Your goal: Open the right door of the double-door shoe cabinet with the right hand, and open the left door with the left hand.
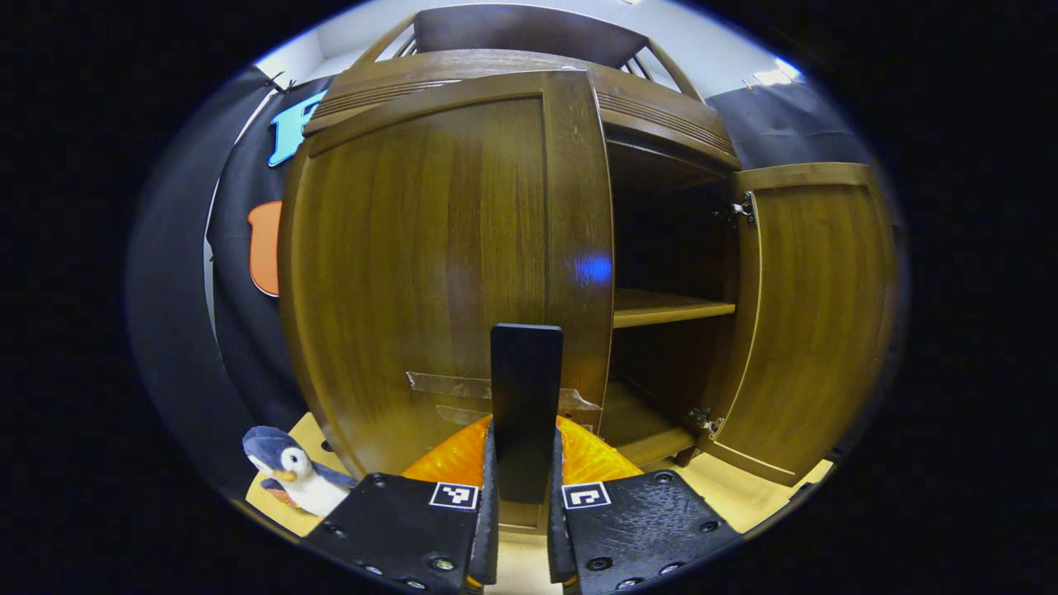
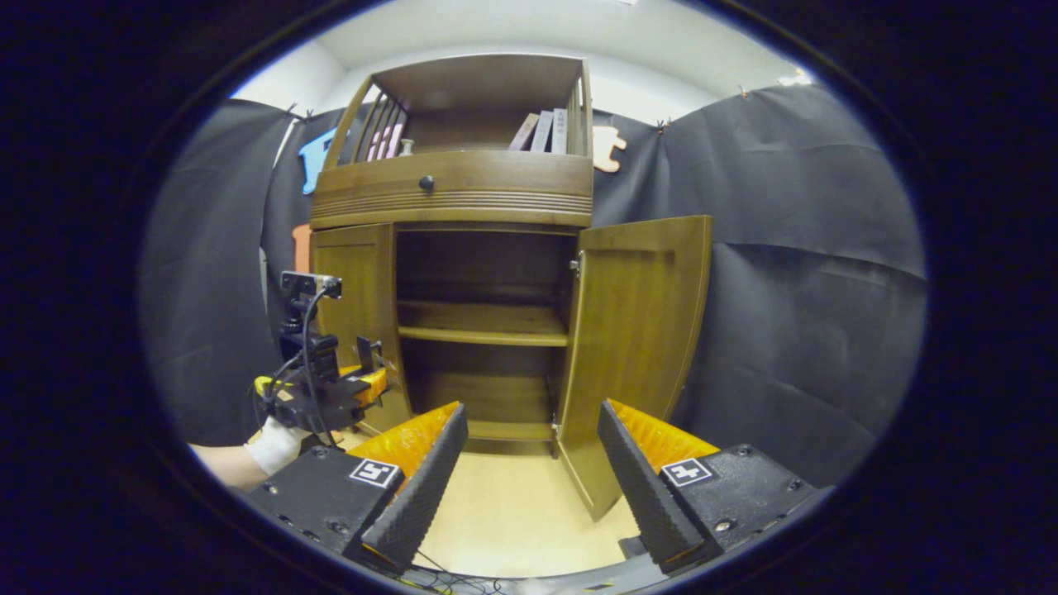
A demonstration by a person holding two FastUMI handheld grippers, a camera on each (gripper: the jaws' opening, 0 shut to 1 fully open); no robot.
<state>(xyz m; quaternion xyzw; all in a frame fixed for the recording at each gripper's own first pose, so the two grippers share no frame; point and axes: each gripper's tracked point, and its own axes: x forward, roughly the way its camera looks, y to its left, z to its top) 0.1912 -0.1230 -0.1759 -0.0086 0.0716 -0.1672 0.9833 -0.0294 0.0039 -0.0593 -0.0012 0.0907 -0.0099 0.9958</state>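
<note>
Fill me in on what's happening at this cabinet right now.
A person is opening a double-door shoe cabinet with a handheld tool in each hand. The right door already stands wide open, and the right tool is open and back from it, holding nothing. The left tool is shut on the black handle of the left door, which is partly swung out. The shelves inside look bare. A toy penguin sits on the floor.
</note>
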